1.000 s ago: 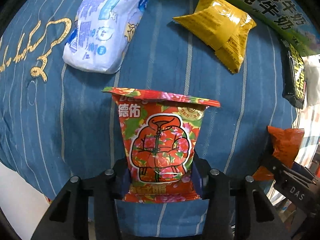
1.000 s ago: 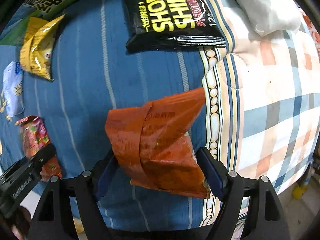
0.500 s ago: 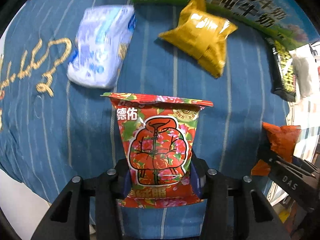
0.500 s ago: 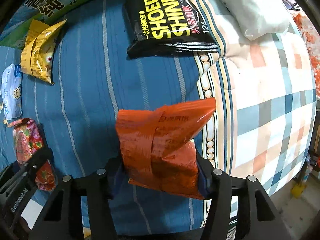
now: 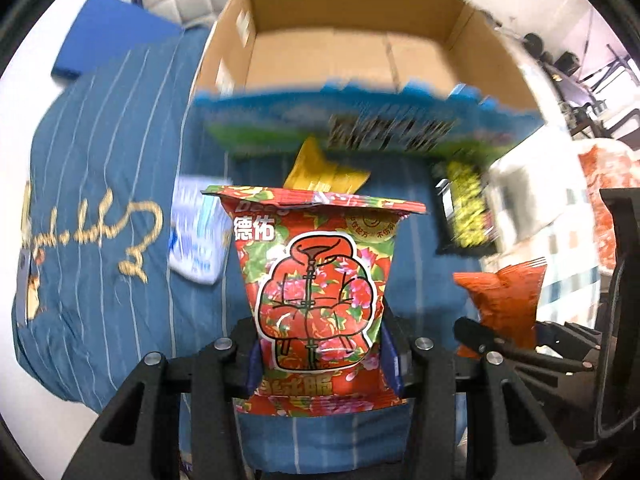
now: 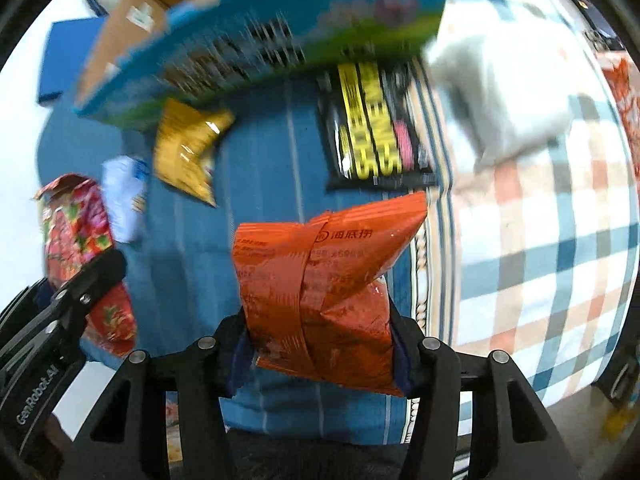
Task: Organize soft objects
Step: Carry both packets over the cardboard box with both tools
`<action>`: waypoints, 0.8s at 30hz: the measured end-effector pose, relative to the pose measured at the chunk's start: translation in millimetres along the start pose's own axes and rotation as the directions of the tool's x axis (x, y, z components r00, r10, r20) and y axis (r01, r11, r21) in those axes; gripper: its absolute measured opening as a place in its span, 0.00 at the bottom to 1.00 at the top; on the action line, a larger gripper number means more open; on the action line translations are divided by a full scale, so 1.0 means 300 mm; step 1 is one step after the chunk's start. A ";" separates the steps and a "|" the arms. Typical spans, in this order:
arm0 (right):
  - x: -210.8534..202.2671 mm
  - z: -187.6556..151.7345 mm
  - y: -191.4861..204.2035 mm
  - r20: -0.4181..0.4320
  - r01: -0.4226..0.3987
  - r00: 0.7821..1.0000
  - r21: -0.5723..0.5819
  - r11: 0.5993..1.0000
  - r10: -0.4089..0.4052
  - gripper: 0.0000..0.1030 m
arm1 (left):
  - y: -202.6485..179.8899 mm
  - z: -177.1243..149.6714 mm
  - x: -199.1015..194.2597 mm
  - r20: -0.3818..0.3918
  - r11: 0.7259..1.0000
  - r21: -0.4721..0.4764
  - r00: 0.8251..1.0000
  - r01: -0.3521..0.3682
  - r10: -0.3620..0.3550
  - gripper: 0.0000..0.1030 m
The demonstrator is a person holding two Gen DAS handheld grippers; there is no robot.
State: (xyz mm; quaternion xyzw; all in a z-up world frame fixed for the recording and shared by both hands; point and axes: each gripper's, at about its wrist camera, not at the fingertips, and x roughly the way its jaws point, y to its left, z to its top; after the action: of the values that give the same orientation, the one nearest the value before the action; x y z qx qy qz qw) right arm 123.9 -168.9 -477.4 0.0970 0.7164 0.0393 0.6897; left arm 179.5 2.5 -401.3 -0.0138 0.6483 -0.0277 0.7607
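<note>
Both packs just got lifted off the bed: left gripper clenched on the floral pack, right gripper jaws closing on the orange pack. Open box looks empty; yellow, white and black packs left.

The printed lettering on the cardboard box is smeared by motion blur and unreadable in both views. The black wipes pack is blurred too. The floral packet hides most of the yellow pouch and part of the white pack. Its lower edge sits behind the left hand-held gripper.
</note>
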 end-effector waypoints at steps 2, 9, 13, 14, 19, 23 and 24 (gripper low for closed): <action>-0.099 0.027 0.009 0.033 -0.030 0.999 -0.003 1.000 0.030 0.56 | -0.036 0.030 -0.046 0.027 1.000 0.005 1.000 0.016 -0.016 0.42; -0.389 0.240 0.009 0.154 -0.096 0.983 -0.045 0.994 0.102 0.55 | -0.119 0.199 -0.207 0.110 0.996 0.055 0.991 0.071 -0.077 0.42; -0.569 0.365 0.016 0.198 -0.119 0.971 -0.074 0.990 0.132 0.55 | -0.140 0.337 -0.280 0.159 0.995 0.068 0.984 0.074 -0.084 0.42; -0.588 0.396 0.020 0.206 -0.120 0.969 -0.084 0.989 0.135 0.55 | -0.137 0.373 -0.287 0.163 0.995 0.062 0.982 0.083 -0.092 0.42; -0.614 0.592 0.033 0.223 -0.108 0.966 -0.107 0.988 0.130 0.55 | -0.123 0.570 -0.255 0.139 0.990 0.044 0.981 0.134 -0.139 0.42; -0.573 0.800 0.061 0.206 -0.088 0.972 -0.117 0.989 0.111 0.55 | -0.111 0.741 -0.150 0.062 0.982 0.019 0.980 0.189 -0.190 0.42; -0.555 0.840 0.062 0.200 -0.083 0.974 -0.115 0.990 0.106 0.55 | -0.103 0.790 -0.107 0.037 0.981 0.010 0.980 0.194 -0.194 0.42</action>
State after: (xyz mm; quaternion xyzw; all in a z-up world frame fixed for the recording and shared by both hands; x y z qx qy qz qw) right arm 381.3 -202.4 -322.0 0.0977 0.6326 0.0999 0.7618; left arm 407.7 -29.8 -330.2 -0.0749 0.6295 -0.1034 0.7665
